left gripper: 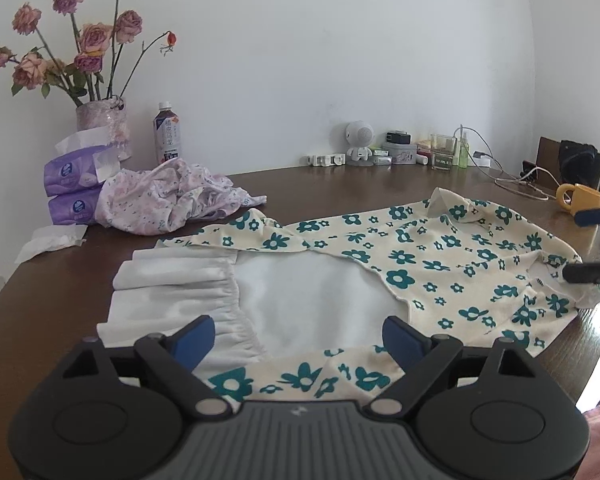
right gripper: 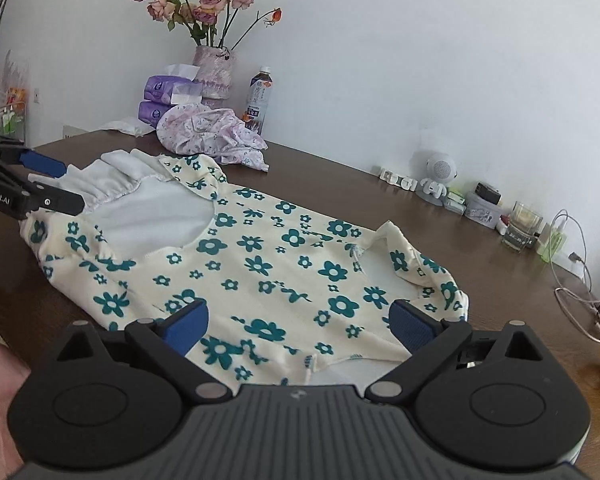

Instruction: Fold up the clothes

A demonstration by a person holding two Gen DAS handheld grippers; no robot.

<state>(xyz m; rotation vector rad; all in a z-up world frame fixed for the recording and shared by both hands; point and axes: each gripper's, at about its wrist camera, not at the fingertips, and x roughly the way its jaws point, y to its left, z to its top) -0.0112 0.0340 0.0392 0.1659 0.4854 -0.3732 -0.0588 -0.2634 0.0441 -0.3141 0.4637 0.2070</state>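
On brown table (left gripper: 340, 184), floral garment (left gripper: 440, 256), white wall (left gripper: 340, 40)

The table (left gripper: 340, 184) is dark wood with a glossy, reflecting finish. The flowered garment (right gripper: 260, 256) is soft matt cloth with a gathered white ruffle (left gripper: 172, 292). The fingers (right gripper: 412, 326) carry ribbed blue pads on matt black plastic.

Cream garment (right gripper: 260, 264) with teal flowers and white ruffled trim, flat and partly folded on table (right gripper: 340, 184)
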